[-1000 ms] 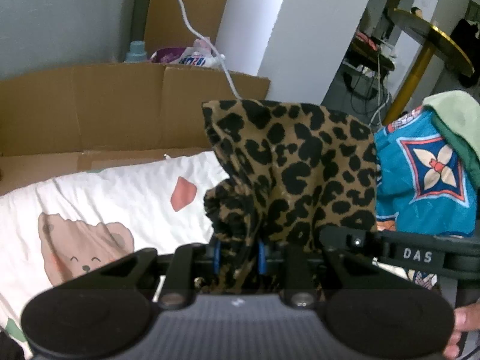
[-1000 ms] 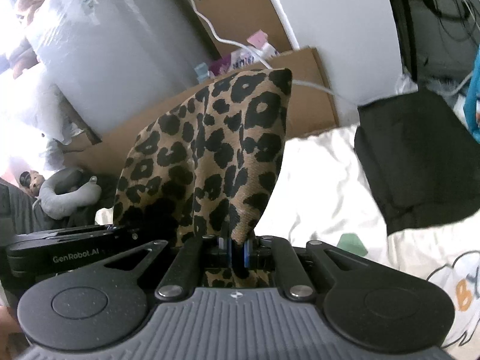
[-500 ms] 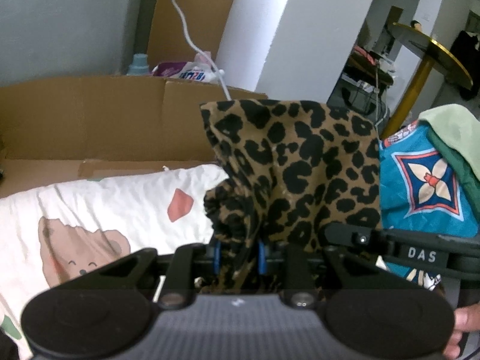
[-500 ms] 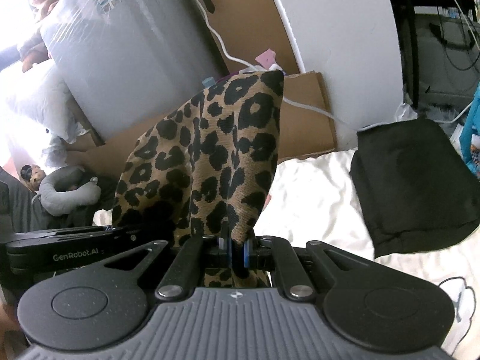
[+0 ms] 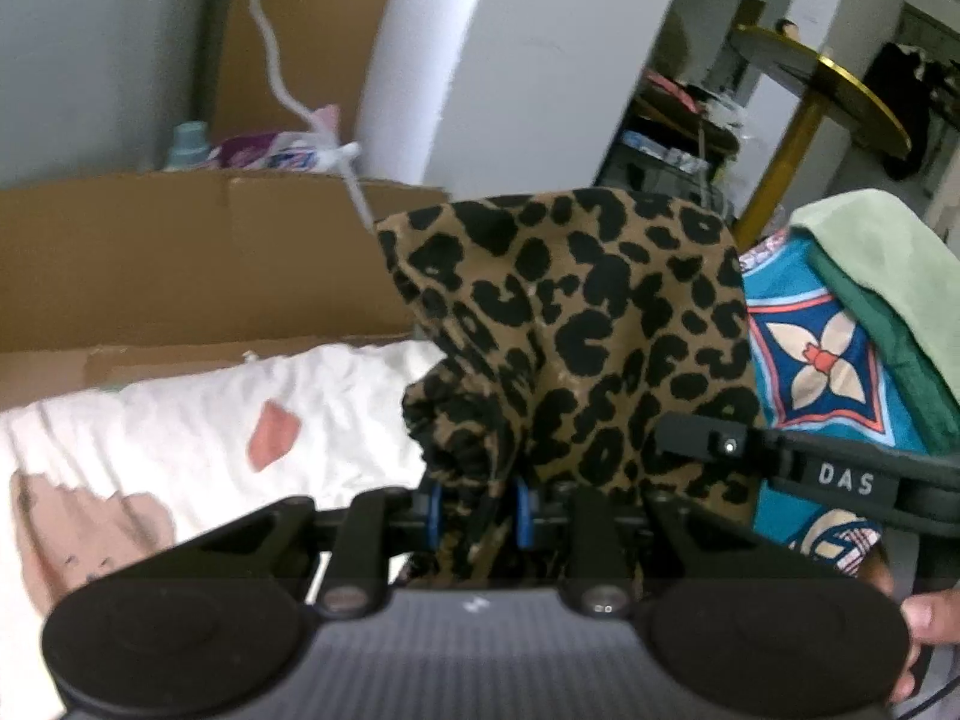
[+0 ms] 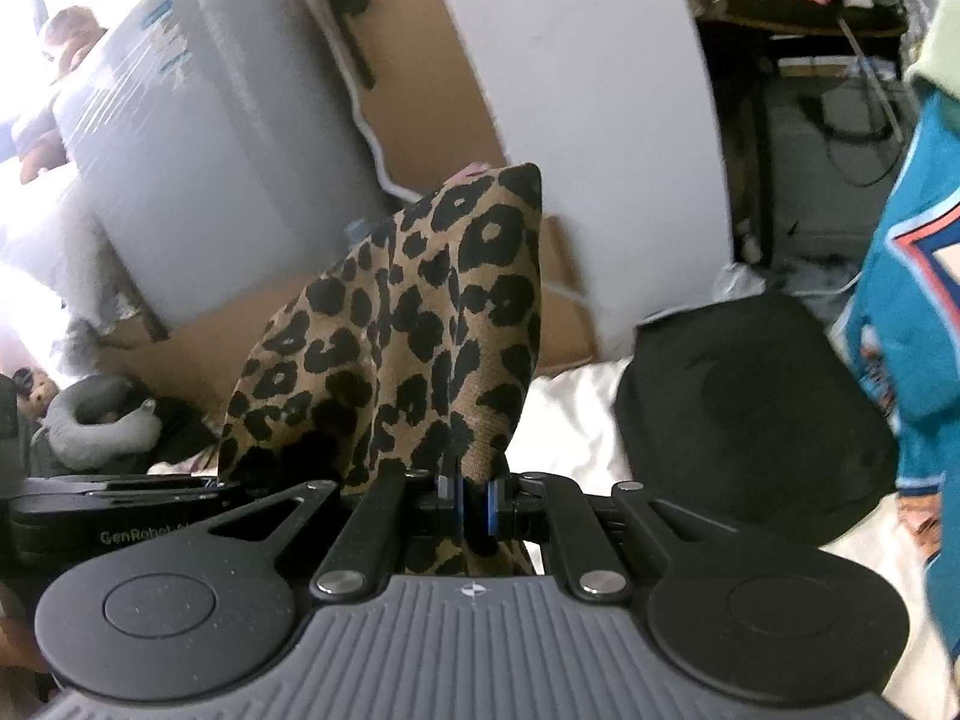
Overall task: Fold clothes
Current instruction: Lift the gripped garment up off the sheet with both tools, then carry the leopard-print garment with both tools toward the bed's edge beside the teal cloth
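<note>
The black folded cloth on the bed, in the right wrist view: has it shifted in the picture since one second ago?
Yes. The black folded cloth now sits lower in the view, and more of the white pillar shows above it.

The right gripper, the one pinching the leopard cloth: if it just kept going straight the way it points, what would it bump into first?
Probably the cardboard leaning behind the leopard-print cloth that the right gripper holds, though the cloth hides that line and depth is unclear.

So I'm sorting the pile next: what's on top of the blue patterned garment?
A light green garment lies over a darker green one on the blue patterned garment. The leopard-print cloth hides its left edge.
</note>
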A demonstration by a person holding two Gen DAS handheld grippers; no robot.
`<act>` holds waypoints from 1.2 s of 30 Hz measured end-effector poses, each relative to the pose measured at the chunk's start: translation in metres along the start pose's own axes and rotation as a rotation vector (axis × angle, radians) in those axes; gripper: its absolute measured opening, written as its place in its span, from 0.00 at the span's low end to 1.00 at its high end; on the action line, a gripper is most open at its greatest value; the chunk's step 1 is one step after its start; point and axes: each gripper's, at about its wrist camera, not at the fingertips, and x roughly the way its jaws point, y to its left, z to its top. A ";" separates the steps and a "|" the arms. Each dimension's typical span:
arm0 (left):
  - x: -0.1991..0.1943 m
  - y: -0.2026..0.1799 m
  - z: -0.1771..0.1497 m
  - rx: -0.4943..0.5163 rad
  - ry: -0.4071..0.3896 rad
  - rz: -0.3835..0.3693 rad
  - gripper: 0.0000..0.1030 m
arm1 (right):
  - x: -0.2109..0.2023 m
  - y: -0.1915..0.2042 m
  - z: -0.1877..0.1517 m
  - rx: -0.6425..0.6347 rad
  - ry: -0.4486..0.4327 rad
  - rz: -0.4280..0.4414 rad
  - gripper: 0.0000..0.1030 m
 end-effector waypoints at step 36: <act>0.178 -0.096 0.050 -0.181 0.104 -0.081 0.23 | 0.045 -0.170 0.068 0.067 -0.039 -0.225 0.05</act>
